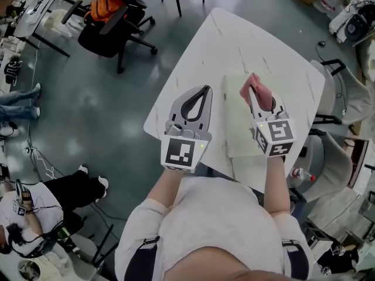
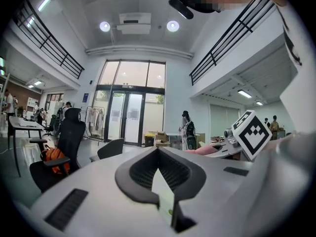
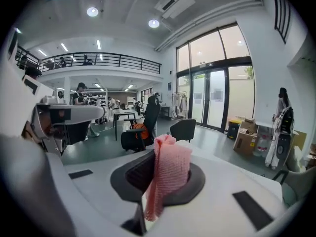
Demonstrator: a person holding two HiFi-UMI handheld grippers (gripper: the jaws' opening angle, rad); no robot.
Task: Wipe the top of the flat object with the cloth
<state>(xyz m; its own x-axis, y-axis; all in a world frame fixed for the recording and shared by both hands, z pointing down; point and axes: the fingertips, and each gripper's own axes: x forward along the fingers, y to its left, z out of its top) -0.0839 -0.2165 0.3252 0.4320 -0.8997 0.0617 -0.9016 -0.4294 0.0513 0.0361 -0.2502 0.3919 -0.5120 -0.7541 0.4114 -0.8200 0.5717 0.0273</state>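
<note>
A pale flat board (image 1: 237, 134) lies on the white marbled table (image 1: 234, 40), toward its near right side. My right gripper (image 1: 255, 93) hovers over the board's far end, shut on a pink mesh cloth (image 1: 258, 91). In the right gripper view the cloth (image 3: 169, 174) bunches above the jaws and hangs down between them, with that gripper (image 3: 160, 154) held level. My left gripper (image 1: 205, 89) is to the left of the board, over the table's near left edge, shut and holding nothing. The left gripper view shows its jaws (image 2: 158, 151) closed together and facing the room.
A black office chair (image 1: 111, 28) with an orange bag stands on the floor at the far left. A person (image 1: 35, 215) sits at the lower left. Grey chairs (image 1: 343, 98) and a bottle (image 1: 299, 173) are close to the table's right side.
</note>
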